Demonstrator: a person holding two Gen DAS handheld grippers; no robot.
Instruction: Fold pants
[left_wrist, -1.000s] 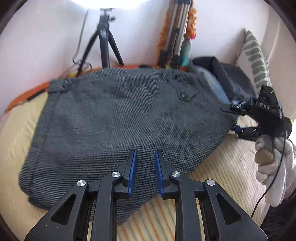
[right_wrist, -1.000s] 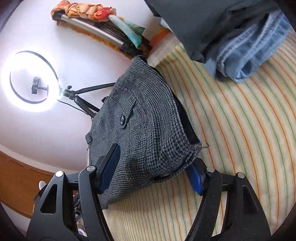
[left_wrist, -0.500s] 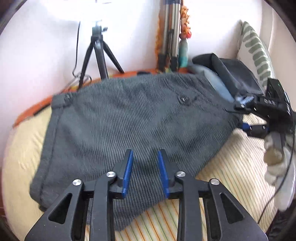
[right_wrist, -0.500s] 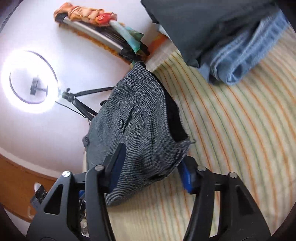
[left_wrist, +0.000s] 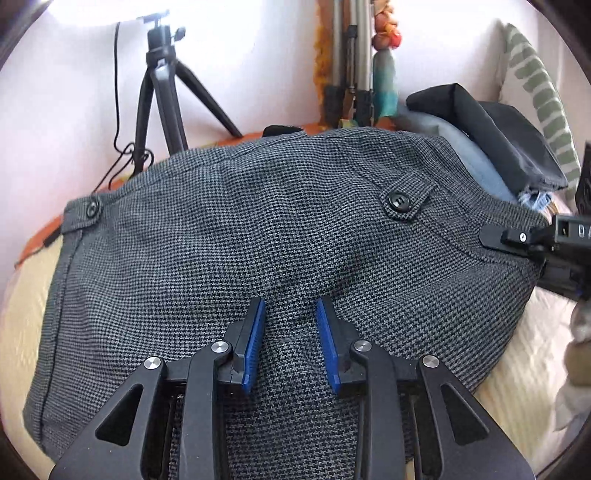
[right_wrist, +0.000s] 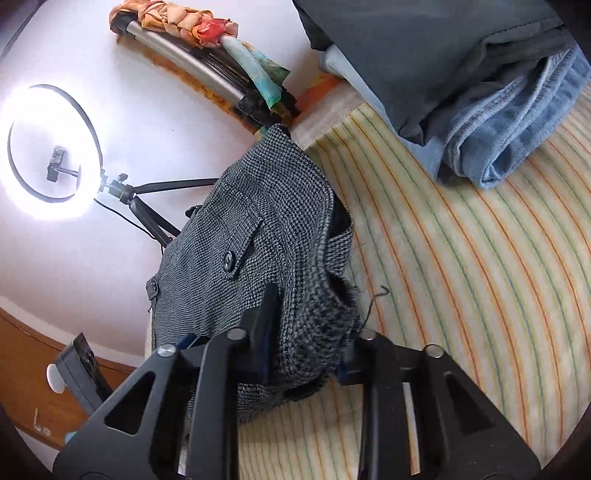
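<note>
Grey houndstooth pants lie folded on a striped bed sheet, button tabs facing up. My left gripper is open, its blue pads straddling a raised ridge of the pants' near part. In the right wrist view the pants fill the left middle, and my right gripper has its fingers around the bunched right corner of the pants. The right gripper also shows at the pants' right edge in the left wrist view.
A pile of folded blue jeans and dark garments lies at the far right of the bed. A ring light on a tripod and a folded tripod stand against the wall. A striped pillow is far right.
The left gripper has moved forward onto the pants and now straddles a ridge of cloth. The right gripper's fingers have narrowed around the pants' corner.
</note>
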